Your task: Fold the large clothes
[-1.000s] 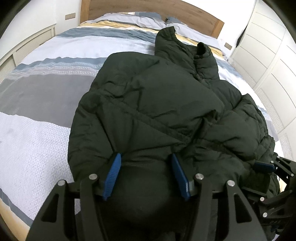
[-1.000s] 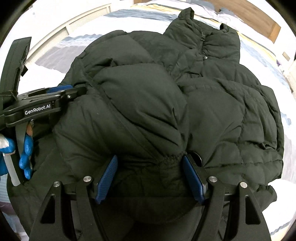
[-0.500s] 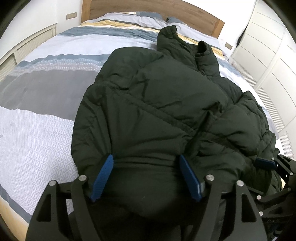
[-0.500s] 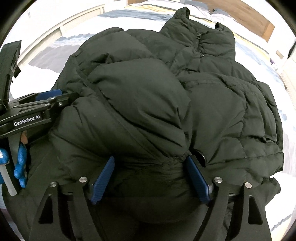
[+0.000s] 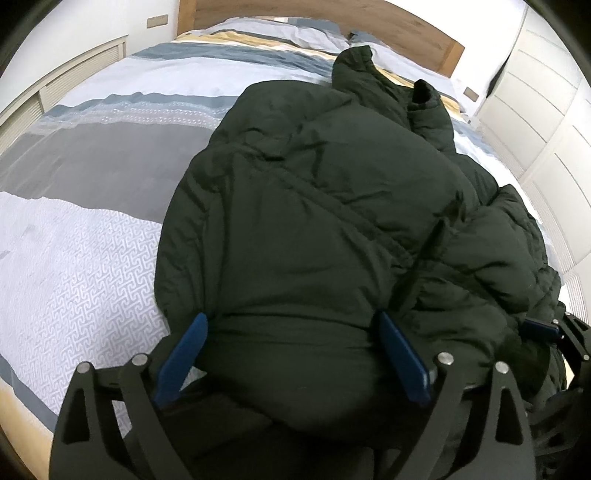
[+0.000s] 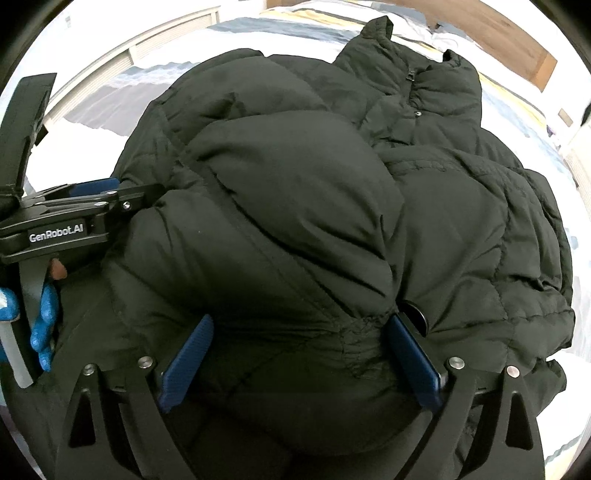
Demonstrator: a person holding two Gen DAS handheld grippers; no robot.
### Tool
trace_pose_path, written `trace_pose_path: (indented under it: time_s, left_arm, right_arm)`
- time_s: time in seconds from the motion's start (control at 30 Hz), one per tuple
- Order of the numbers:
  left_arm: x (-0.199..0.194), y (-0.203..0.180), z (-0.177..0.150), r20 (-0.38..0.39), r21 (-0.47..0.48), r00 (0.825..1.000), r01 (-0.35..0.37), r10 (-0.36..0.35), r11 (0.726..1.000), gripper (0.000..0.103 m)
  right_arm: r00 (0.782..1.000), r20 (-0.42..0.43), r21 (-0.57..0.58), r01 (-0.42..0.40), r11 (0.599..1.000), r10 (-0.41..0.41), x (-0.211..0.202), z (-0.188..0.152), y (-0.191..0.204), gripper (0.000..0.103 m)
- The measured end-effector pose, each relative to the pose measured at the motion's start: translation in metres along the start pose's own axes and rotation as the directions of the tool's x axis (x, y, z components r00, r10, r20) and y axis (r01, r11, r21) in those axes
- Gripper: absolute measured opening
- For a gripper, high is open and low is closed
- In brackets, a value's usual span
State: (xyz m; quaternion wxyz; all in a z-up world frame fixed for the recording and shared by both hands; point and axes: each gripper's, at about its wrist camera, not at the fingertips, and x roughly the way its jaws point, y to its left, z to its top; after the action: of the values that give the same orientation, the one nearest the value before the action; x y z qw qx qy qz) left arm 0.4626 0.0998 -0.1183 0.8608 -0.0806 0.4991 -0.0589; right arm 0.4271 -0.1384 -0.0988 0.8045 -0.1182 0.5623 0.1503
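A big bed (image 5: 92,229) fills the room, with a cover of white, grey and blue stripes. On the left side of it the cover is bare. Next comes the left gripper (image 5: 291,347). Its blue fingers (image 5: 184,350) are spread wide apart, and the near edge of the jacket (image 5: 314,221) bulges up between them. The fingers touch the cloth on each side but do not pinch it.

The jacket is dark green and puffy. It lies on the bed in a thick heap, folded over on itself. Its collar (image 5: 354,66) points to the far end, where the pillows (image 5: 280,33) and the wooden headboard (image 5: 417,33) are.

To the right is the right gripper (image 6: 299,350). Its blue fingers (image 6: 413,354) are wide apart too, with a fat fold of jacket between them, and they do not squeeze it. A white wardrobe (image 5: 546,110) stands past the right side of the bed.
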Motion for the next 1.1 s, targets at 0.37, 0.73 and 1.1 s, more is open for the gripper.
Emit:
trace_pose_path:
  time_s: [0.37,0.73,1.1]
  left_arm:
    - [-0.043,-0.008,0.036,0.101,0.042,0.994,-0.056,0.051,0.998,0.095]
    - [0.011,-0.048,0.083,0.028,0.135,0.999,0.013,-0.017,0.991,0.095]
    - [0.013,-0.064,0.065,-0.005,0.137,0.991,-0.135,0.137,0.981,0.095]
  right_arm:
    - [0.996,0.086,-0.023,-0.022,0.999,0.024,-0.053,0.015,-0.003,0.094]
    - [0.999,0.027,0.053,-0.035,0.998,0.034,-0.010,0.022,-0.044,0.093]
    - [0.993,0.050,0.048,-0.105,0.993,0.102,-0.021,-0.011,-0.065,0.093]
